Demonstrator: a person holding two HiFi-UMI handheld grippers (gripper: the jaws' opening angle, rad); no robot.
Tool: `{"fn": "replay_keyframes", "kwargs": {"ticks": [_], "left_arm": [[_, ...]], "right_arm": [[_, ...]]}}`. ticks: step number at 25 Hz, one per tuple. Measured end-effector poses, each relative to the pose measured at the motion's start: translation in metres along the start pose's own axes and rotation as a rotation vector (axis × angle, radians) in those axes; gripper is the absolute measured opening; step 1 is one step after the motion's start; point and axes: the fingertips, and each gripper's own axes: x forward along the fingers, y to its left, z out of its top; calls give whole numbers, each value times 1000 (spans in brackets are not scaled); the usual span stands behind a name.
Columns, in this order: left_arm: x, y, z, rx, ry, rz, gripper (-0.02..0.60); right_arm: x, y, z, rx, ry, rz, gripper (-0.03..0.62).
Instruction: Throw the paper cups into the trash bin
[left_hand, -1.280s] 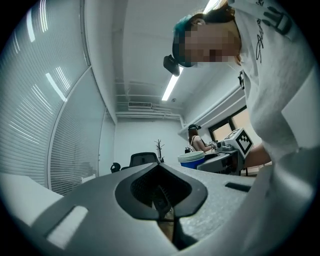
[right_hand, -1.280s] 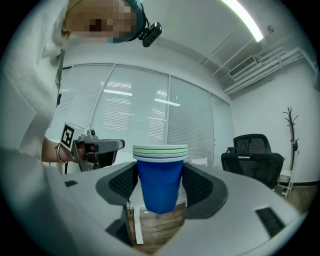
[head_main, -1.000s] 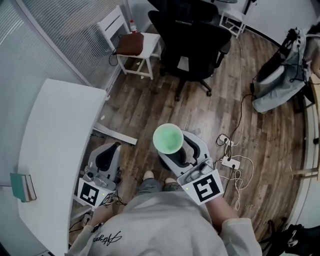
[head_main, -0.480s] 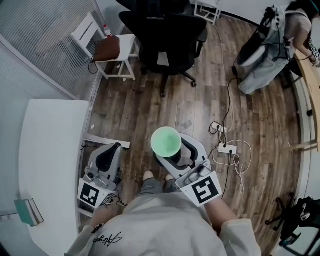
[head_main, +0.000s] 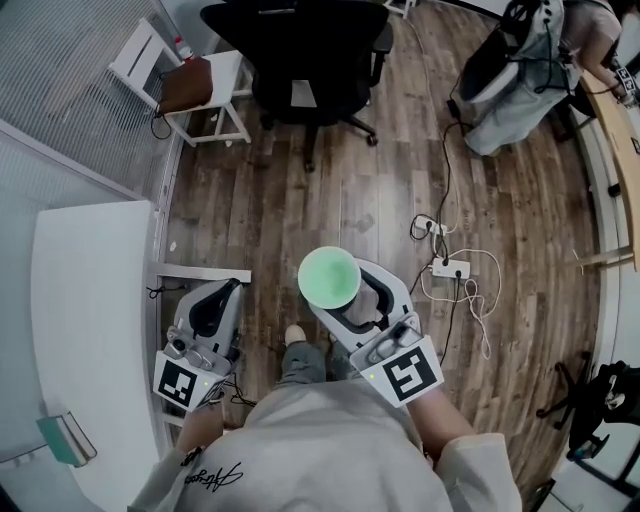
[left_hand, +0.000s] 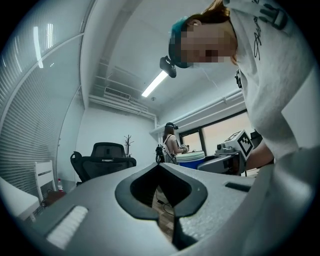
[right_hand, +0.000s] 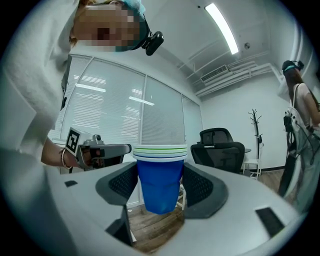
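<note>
My right gripper (head_main: 352, 300) is shut on a stack of paper cups (head_main: 330, 277), held upright over the wooden floor in front of the person's body. The stack is green inside and blue outside. In the right gripper view the blue cups (right_hand: 160, 180) sit squeezed between the two black pads, rims up. My left gripper (head_main: 212, 305) hangs beside the white desk, jaws together with nothing between them. In the left gripper view the left gripper (left_hand: 162, 192) shows only floor through its gap. No trash bin is in view.
A white desk (head_main: 85, 330) with a teal book (head_main: 65, 440) is at the left. Ahead stand a black office chair (head_main: 300, 50) and a white stool with a brown bag (head_main: 190, 85). A power strip and cables (head_main: 450, 268) lie on the floor at the right. Another person with a backpack (head_main: 520, 60) is at the far right.
The view has shifted across the floor: the chair, stool and desk slid left and up in the picture. Both grippers keep their places, and the cups stay held.
</note>
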Motion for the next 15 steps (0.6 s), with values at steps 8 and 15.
{"fn": "replay_keyframes", "kwargs": {"ticks": [8,15], "left_arm": [[5,0,-22,-26,31,-15,3],[4,7,-52,-55,38,-6,3]], "right_arm": [[4,-6,-26,21,33,-9,271],[14,-8,-48,23,32,8,272]]}}
